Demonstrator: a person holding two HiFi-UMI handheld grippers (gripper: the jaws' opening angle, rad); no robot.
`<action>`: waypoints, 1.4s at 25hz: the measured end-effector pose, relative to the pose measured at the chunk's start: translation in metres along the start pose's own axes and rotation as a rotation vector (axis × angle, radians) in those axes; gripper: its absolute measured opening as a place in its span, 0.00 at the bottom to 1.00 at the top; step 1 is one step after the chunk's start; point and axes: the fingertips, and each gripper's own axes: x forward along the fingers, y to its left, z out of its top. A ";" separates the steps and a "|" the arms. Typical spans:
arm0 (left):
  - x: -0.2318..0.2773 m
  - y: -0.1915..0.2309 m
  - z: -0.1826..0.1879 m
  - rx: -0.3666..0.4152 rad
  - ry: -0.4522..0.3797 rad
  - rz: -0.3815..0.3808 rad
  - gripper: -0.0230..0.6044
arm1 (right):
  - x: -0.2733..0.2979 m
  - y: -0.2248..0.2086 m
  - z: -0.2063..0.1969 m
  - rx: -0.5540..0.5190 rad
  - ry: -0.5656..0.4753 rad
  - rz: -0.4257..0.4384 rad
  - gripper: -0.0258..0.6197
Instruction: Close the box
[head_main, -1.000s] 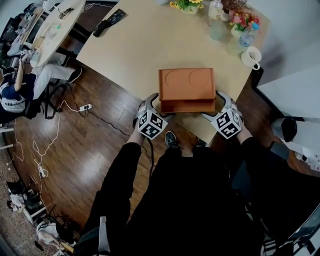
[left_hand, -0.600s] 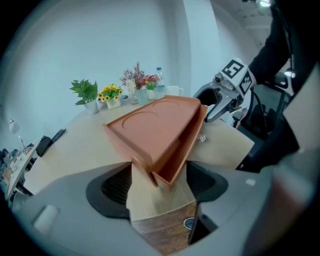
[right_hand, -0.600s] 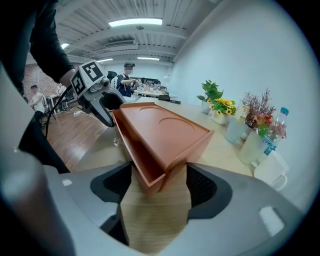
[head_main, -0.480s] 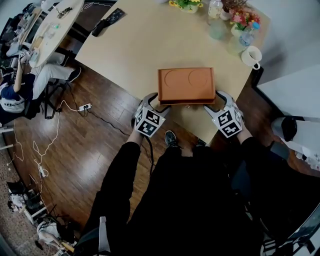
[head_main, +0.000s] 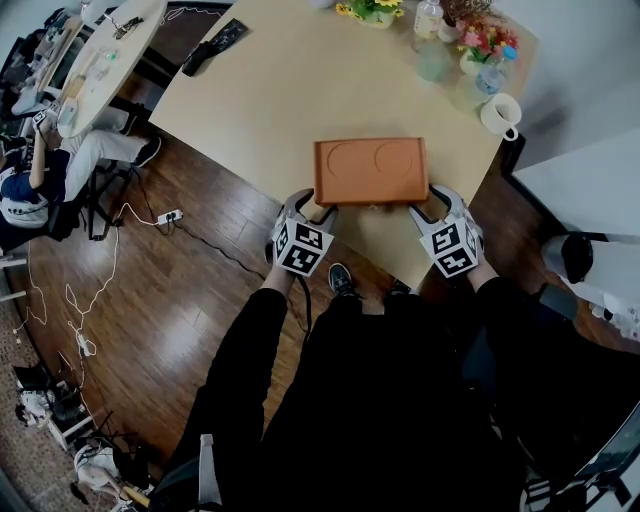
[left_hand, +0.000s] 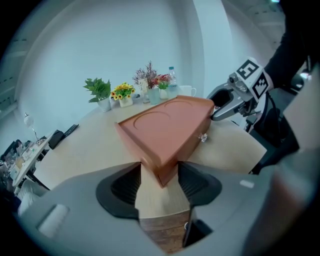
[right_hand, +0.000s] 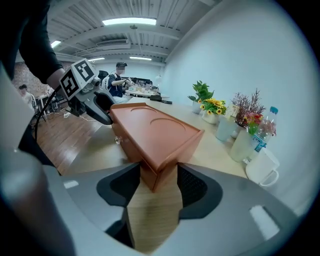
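An orange-brown box (head_main: 370, 170) with two round hollows in its lid lies near the front edge of the pale table (head_main: 260, 90). Its lid sits flat on the base. My left gripper (head_main: 318, 212) is at the box's near left corner and my right gripper (head_main: 420, 212) is at its near right corner. In the left gripper view the box (left_hand: 165, 132) pokes a corner between the closing jaws of the left gripper (left_hand: 162, 182), touching both pads. The right gripper view shows the same: the corner of the box (right_hand: 150, 132) fills the gap of the closing right gripper (right_hand: 159, 185).
A white mug (head_main: 500, 113), flower pots (head_main: 485, 45), a bottle (head_main: 430, 20) and a yellow-flowered plant (head_main: 375, 10) stand at the table's far right. A black remote (head_main: 215, 45) lies far left. The table's front edge runs just behind my grippers.
The lid has come down: the tall front gap seen a second ago is gone and the box looks flat. Both grippers have narrowed onto the near corners and shifted slightly inward.
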 end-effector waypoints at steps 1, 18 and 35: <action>0.000 0.000 0.000 0.000 -0.004 0.002 0.38 | 0.000 0.000 0.000 -0.002 0.000 -0.003 0.41; -0.190 -0.033 0.116 -0.158 -0.618 -0.026 0.41 | -0.154 0.004 0.113 0.348 -0.407 -0.251 0.41; -0.339 -0.194 0.171 -0.192 -0.788 0.174 0.40 | -0.352 0.107 0.163 0.290 -0.857 -0.086 0.41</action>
